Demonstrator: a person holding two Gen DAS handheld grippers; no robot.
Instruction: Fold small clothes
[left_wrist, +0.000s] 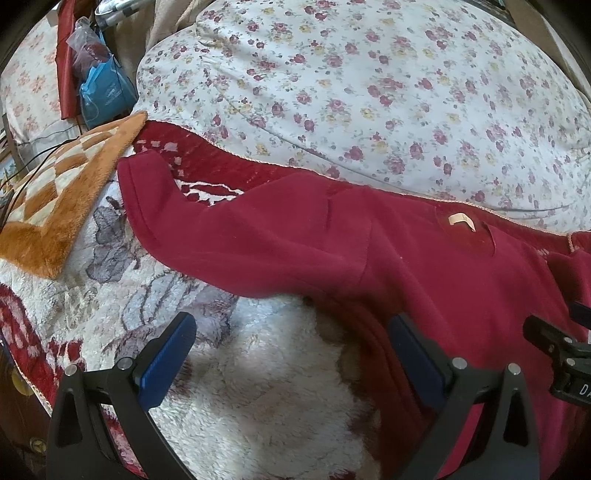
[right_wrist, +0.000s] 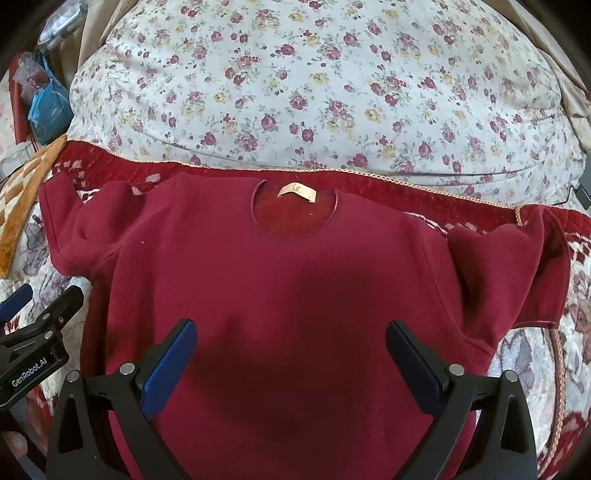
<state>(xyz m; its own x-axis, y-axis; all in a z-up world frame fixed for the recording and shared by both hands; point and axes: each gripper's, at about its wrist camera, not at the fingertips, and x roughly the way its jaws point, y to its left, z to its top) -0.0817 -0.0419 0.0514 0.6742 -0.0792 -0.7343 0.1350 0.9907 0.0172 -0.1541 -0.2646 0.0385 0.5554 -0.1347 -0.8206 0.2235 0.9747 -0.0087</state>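
Red sweater (right_wrist: 288, 280) lies flat across frame centre on the bed blanket (left_wrist: 258, 387), both left gripper (left_wrist: 291, 362) and right gripper (right_wrist: 291, 363) wide and empty; best pinch a sleeve cuff (right_wrist: 50, 218) low, folding inward without dragging the body.

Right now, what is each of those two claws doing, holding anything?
Left gripper: open, holding nothing, at the red sweatshirt's side edge.
Right gripper: open, empty, above the sweatshirt.

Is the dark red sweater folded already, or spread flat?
Spread flat: the dark red sweater lies open, both sleeves out sideways, neck label showing.
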